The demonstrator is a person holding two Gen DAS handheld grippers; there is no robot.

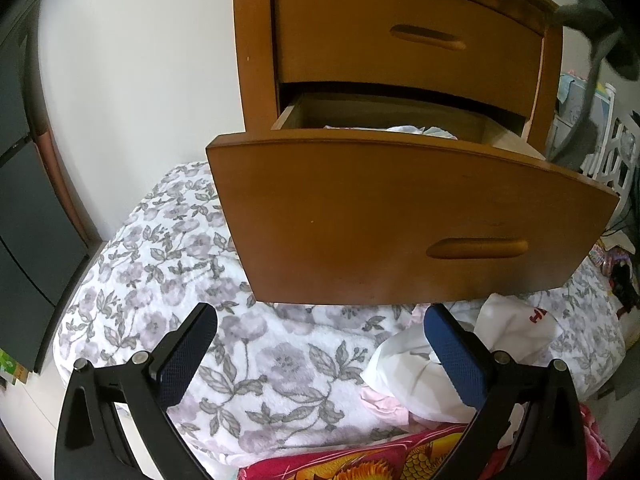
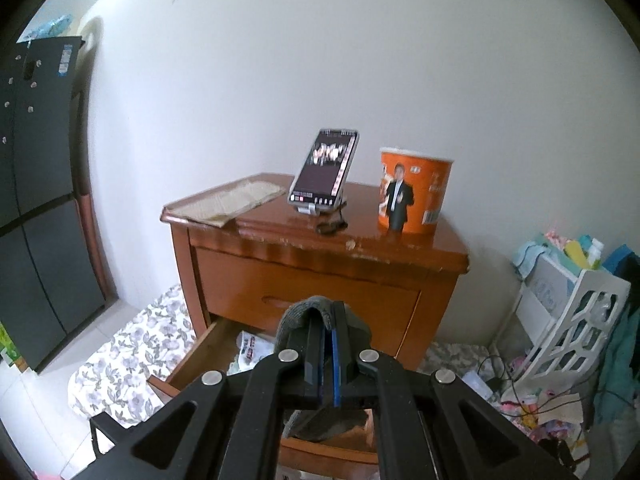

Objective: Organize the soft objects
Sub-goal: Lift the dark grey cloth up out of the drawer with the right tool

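My right gripper [image 2: 329,314] is shut on a grey knitted cloth [image 2: 298,314], which folds over its fingertips and hangs below them. It hovers above the open lower drawer [image 2: 200,346] of a wooden nightstand [image 2: 320,276]. Light folded clothes [image 2: 250,350] lie inside that drawer. In the left wrist view the drawer front [image 1: 400,220] juts out close ahead, with white clothes [image 1: 420,130] showing over its rim. My left gripper [image 1: 320,314] is open and empty, low over a floral bedspread [image 1: 180,280]. A white garment [image 1: 516,320] lies by its right finger.
A propped phone [image 2: 324,172], an orange paper tub [image 2: 414,192] and a woven mat [image 2: 228,200] sit on the nightstand top. A white cut-out rack [image 2: 580,320] with clutter stands right. A dark cabinet [image 2: 36,200] stands left. A red and yellow blanket [image 1: 360,464] lies nearest.
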